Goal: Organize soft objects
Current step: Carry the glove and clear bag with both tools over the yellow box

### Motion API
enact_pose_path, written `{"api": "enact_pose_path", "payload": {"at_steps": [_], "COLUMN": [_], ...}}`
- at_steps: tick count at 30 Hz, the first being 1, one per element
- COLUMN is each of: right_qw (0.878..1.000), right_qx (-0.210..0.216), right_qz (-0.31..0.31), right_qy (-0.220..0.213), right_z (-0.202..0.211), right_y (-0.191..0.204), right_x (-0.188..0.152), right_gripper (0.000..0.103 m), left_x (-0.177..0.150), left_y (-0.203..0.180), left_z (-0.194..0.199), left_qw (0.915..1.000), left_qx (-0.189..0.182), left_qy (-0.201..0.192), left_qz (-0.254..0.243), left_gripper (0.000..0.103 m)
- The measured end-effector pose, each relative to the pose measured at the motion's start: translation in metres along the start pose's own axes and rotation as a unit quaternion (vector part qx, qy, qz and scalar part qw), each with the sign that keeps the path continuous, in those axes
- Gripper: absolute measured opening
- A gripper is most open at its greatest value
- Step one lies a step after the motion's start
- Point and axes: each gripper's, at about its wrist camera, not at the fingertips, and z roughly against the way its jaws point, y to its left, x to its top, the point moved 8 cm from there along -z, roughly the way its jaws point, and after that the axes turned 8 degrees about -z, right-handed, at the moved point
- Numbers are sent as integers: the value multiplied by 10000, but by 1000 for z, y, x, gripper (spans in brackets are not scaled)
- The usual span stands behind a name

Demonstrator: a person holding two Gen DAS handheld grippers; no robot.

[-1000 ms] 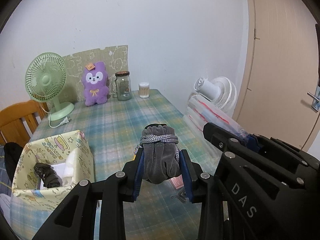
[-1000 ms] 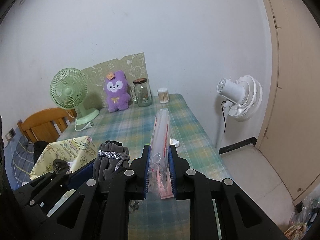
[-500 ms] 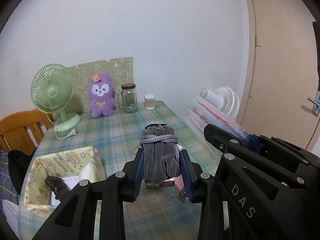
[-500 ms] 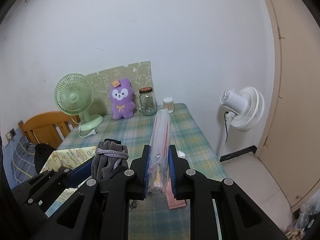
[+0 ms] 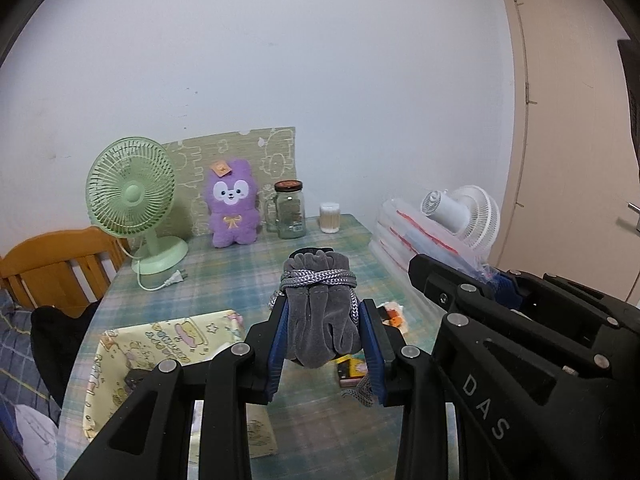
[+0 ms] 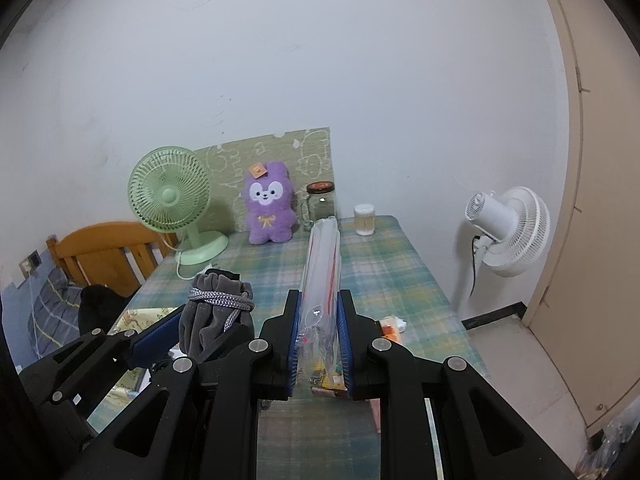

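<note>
Grey velvet drawstring pouch [image 5: 320,320] with braided cord sits pinched in your left hand-held gripper [image 5: 322,340], raised above green plaid-clothed surface [image 5: 248,268]. Clear plastic zip bag [image 6: 322,280] stands on edge, clamped in your right hand-held gripper [image 6: 320,344], just beside pouch. Yellow cartoon-print fabric box [image 5: 168,344] lies below left. Purple plush bunny [image 5: 232,208], green desk fan [image 5: 132,196] at white wall. Versus a second ago: both hand-held grippers higher, box lower in view.

Left gripper [image 5: 322,334] pointing a bit down, blue pads [image 5: 279,330] squeezing a gray pouch [image 5: 320,312]. Right gripper [image 6: 319,344] just beside it, also tipping down, pinching a clear plastic bag [image 6: 322,276] tight.
</note>
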Motion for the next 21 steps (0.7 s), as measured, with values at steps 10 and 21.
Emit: {"api": "enact_pose_path", "payload": {"at_steps": [10,21], "right_qw": [9997,9984], "right_qx": [161,390], "right_qz": [111,147], "right_qy": [135,370], "right_z": [-16,-42], "right_y": [35,67], "right_x": [-12,-31], "right_gripper": [20,20], "left_x": [-13,-35], "left_y": [33,68], "left_z": [0,-9], "left_qw": [9998,9988], "left_qx": [157,340], "left_qy": [50,284], "left_qz": [82,194], "left_gripper": [35,35]}}
